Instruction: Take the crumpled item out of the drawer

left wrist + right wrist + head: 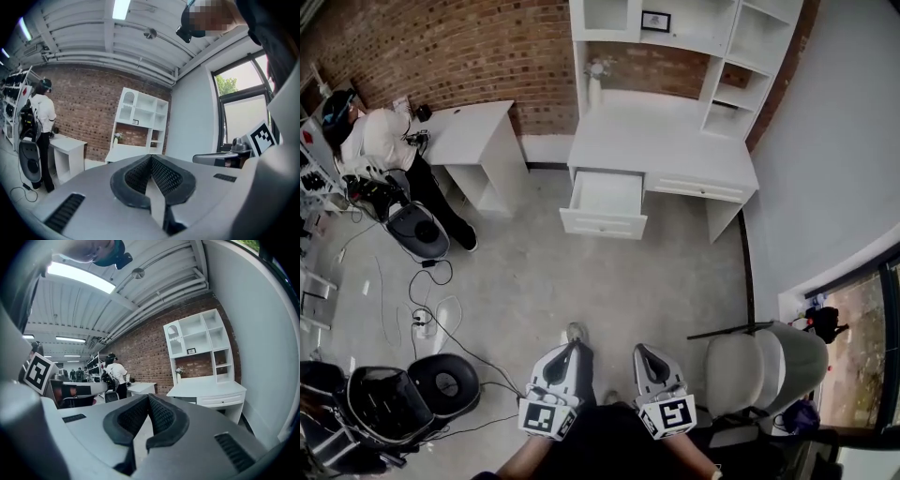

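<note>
A white desk with a shelf unit stands against the brick wall across the room. Its left drawer is pulled out, and the inside looks plain white from here. No crumpled item shows in it at this distance. My left gripper and right gripper are held low and close to my body, far from the desk. Both point toward it. In each gripper view the black pads meet at the tips with nothing between them: left gripper, right gripper. The desk shows small ahead.
A person in white stands at a second white table on the left. Cables and black gear lie on the floor at lower left. A pale chair is close on my right. Bare grey floor lies between me and the desk.
</note>
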